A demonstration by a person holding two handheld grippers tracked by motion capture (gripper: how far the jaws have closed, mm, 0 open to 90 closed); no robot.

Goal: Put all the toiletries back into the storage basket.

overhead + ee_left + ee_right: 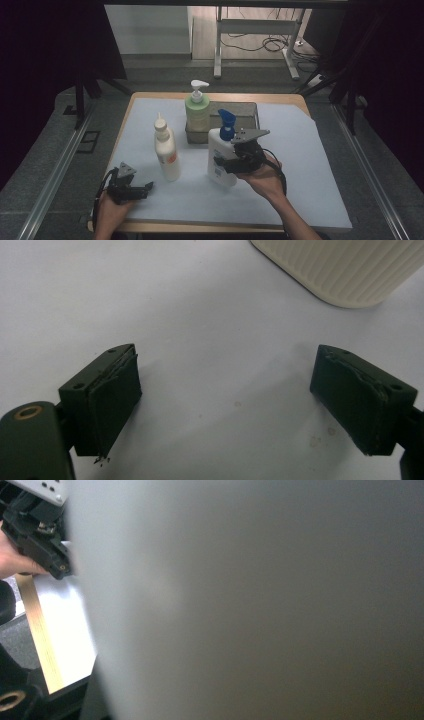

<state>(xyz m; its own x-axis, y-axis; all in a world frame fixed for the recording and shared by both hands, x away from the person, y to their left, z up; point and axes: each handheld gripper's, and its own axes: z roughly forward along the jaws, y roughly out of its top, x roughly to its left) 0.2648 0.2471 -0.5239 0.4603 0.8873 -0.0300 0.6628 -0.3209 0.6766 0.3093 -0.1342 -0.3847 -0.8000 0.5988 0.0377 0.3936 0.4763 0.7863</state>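
right gripper [226, 164] fingers clamped on the blue-capped bottle [221, 150], keep it upright going into the tray [248, 111]; left gripper [141, 189] fingers apart

The white plastic bottle with the blue spray cap [221, 159] looks smooth and faintly glossy. The cream plastic squeeze bottle [166, 150] has a finely ribbed wall near its base. The pale green plastic pump bottle [198, 113] stands in a dull grey metal tray [248, 115]. The bench [295, 98] is light wood under matt white paper. The left tongs [225, 400] have matt black pads [112, 400] with frayed edges.
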